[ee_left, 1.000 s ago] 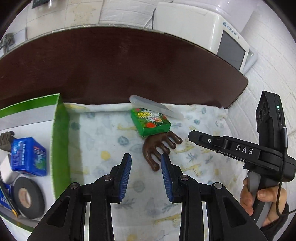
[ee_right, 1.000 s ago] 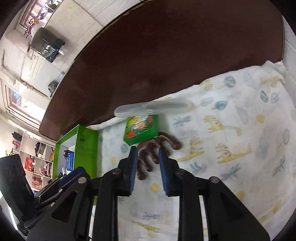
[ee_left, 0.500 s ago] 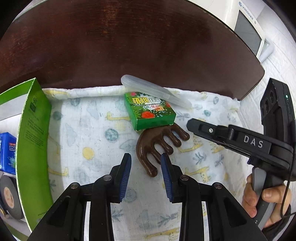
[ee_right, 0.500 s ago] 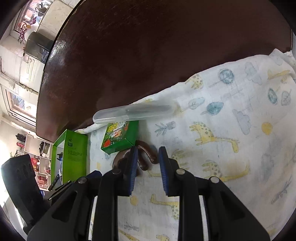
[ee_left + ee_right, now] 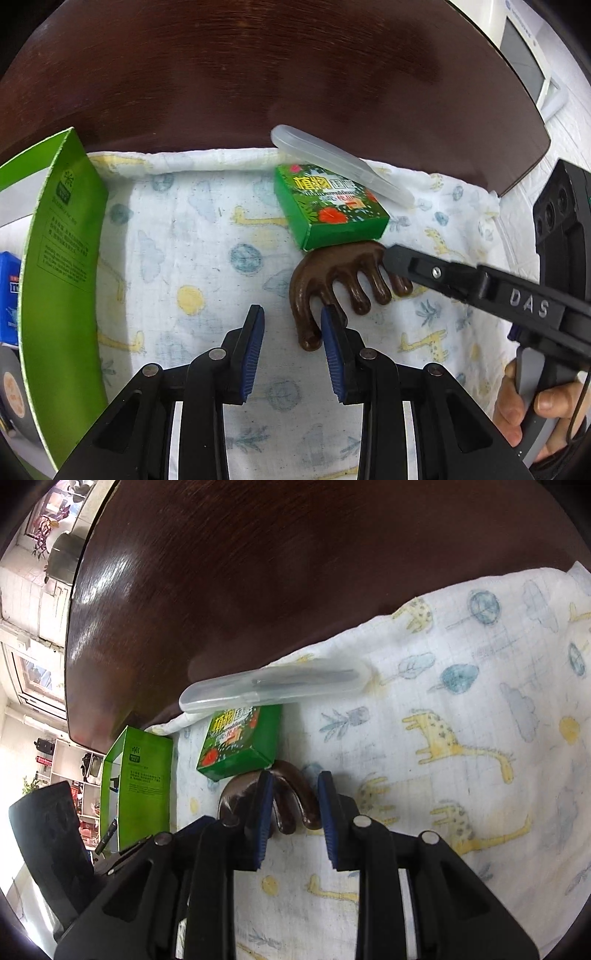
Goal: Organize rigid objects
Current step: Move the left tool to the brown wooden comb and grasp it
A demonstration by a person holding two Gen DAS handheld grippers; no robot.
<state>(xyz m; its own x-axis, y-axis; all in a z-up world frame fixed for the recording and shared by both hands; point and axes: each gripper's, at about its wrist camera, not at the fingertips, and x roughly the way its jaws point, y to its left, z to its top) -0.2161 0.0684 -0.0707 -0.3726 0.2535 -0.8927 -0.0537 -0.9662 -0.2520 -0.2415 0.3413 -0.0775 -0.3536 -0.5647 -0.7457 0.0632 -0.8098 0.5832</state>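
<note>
Item: brown wooden scalp-massage comb (image 5: 334,280), on printed cloth (image 5: 192,229), touching green box (image 5: 330,206). We hold left gripper (image 5: 291,347), right gripper (image 5: 295,814) narrowly parted, nothing clamped. Risk, we judge: right straddles prongs; rounded wood may slip, nudging box.

Left gripper (image 5: 291,332): tilted down, jaws apart.
Right gripper (image 5: 293,808): tilted down, jaws apart.
Hand (image 5: 532,410): grasping the right gripper's handle.

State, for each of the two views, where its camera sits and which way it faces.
Left wrist: on the left gripper, facing down at the comb; shows the right gripper and a hand.
Right wrist: on the right gripper, angled down at the comb.
Shared: comb, green box, clear case.
</note>
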